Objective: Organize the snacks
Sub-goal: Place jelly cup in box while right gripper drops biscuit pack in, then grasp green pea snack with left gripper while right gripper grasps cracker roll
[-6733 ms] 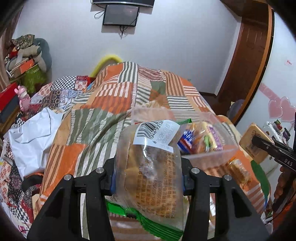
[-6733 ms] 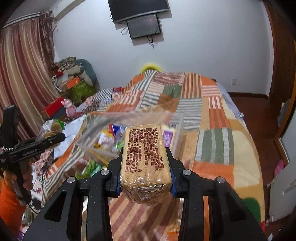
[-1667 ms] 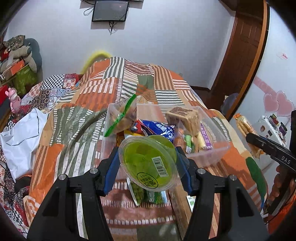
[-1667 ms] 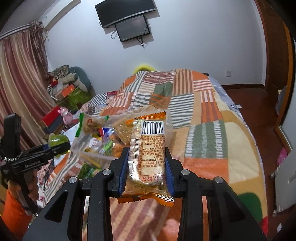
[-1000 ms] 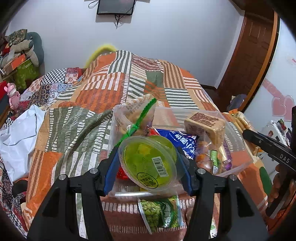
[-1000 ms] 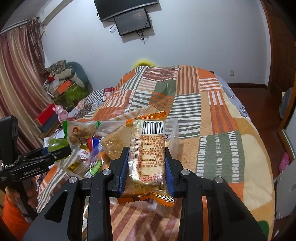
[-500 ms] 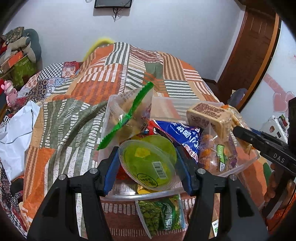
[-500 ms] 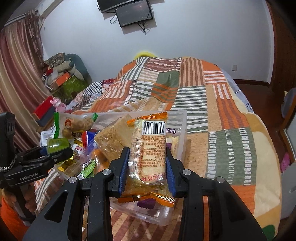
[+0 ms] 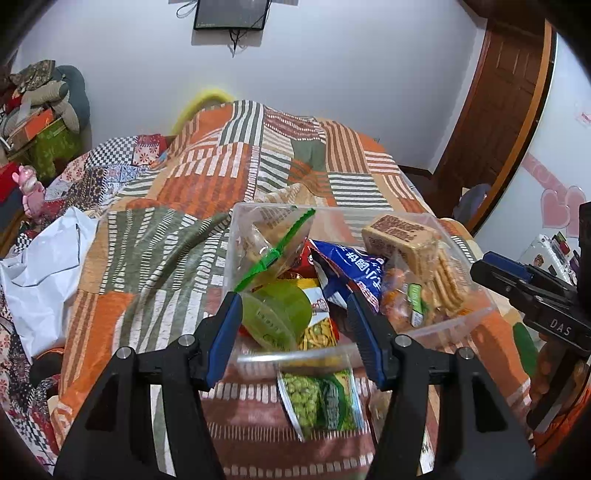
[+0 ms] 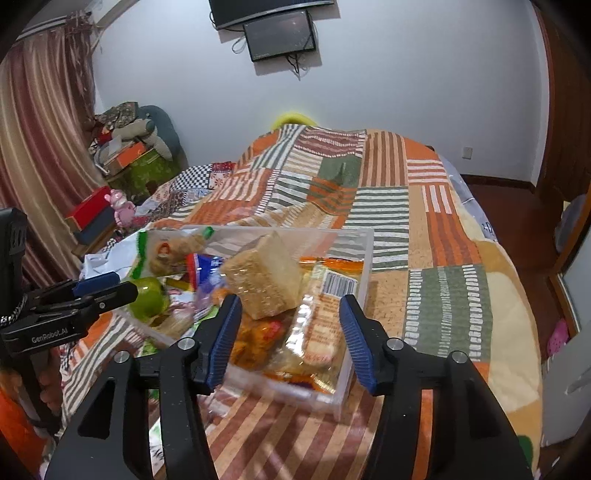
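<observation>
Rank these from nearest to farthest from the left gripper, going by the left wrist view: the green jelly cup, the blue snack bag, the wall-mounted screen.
1. Green jelly cup: in the clear bin, by the left gripper's left finger.
2. Blue snack bag: farther back in the bin, slightly right.
3. Wall-mounted screen: on the far wall beyond the bed, top of view.

dim indoor light, strong fisheye distortion
</observation>
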